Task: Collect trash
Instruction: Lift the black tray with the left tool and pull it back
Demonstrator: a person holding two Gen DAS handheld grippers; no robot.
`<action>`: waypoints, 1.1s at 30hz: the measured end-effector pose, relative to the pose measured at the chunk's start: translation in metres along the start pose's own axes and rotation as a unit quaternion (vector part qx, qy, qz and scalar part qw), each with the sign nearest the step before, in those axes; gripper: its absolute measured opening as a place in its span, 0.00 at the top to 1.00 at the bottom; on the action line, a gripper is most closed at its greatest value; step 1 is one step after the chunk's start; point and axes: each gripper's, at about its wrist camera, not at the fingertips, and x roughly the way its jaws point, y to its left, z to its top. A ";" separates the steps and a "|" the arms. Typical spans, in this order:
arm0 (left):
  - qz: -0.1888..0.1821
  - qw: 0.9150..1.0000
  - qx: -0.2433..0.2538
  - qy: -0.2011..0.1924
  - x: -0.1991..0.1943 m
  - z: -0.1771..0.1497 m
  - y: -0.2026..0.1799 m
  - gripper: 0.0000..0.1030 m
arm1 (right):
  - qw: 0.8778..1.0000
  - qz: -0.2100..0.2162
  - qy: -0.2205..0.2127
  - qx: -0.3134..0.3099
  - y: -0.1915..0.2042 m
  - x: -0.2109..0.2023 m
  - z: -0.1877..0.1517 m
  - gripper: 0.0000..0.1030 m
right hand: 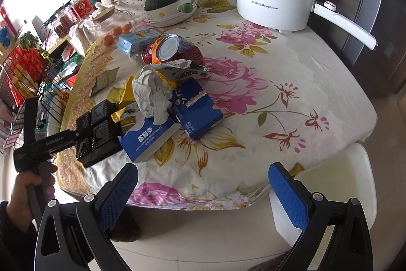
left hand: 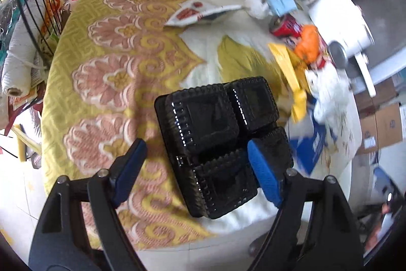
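Note:
A black plastic compartment tray (left hand: 218,141) lies on the table near its front-left edge; it also shows in the right wrist view (right hand: 97,131). My left gripper (left hand: 198,166) is open, its fingers wide on either side of the tray's near end, not closed on it. A trash pile sits mid-table: crumpled white tissue (right hand: 152,93), two blue biscuit boxes (right hand: 149,141) (right hand: 195,111), a red can (right hand: 175,50), a torn wrapper (right hand: 182,70), a light blue carton (right hand: 137,41). My right gripper (right hand: 203,192) is open and empty, off the table's front edge.
A white electric pot (right hand: 276,4) with a long handle stands at the back right. A bowl with a dark squash (right hand: 167,6), small oranges (right hand: 116,33) and appliances stand behind. A wire rack (right hand: 28,83) stands left of the table. A white chair (right hand: 337,184) is at front right.

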 end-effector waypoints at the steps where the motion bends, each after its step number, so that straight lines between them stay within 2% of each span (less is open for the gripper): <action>1: -0.002 1.000 0.009 0.005 -0.003 -0.007 0.001 0.20 | 1.000 0.000 0.000 -0.001 0.001 0.000 -0.002 0.00; 10: -0.002 0.999 0.032 0.027 -0.027 -0.057 0.012 0.19 | 1.000 -0.004 0.008 -0.008 0.001 0.000 -0.017 0.00; 16: 0.004 0.999 0.038 0.027 -0.022 -0.053 0.004 0.17 | 1.000 -0.008 0.009 0.009 -0.009 -0.001 -0.020 0.00; 22: 0.010 0.997 0.072 0.019 -0.009 -0.043 -0.013 0.14 | 1.000 -0.006 0.009 0.020 -0.015 -0.002 -0.022 0.00; 23: 0.011 0.997 0.076 0.018 -0.008 -0.042 -0.016 0.17 | 1.000 -0.006 0.009 0.019 -0.015 -0.002 -0.022 0.00; 25: -0.012 0.996 0.080 0.022 -0.007 -0.041 -0.021 0.40 | 1.000 -0.006 0.010 0.017 -0.014 -0.001 -0.022 0.00; 27: -0.019 0.996 0.079 0.027 -0.005 -0.040 -0.025 0.41 | 1.000 -0.008 0.012 0.013 -0.012 0.000 -0.023 0.00; 29: -0.020 0.996 0.084 0.023 -0.006 -0.040 -0.027 0.47 | 1.000 -0.007 0.016 0.009 -0.009 0.003 -0.023 0.00; 33: -0.018 0.993 0.117 0.017 -0.007 -0.042 -0.039 0.49 | 1.000 -0.003 0.026 -0.003 0.002 0.011 -0.026 0.00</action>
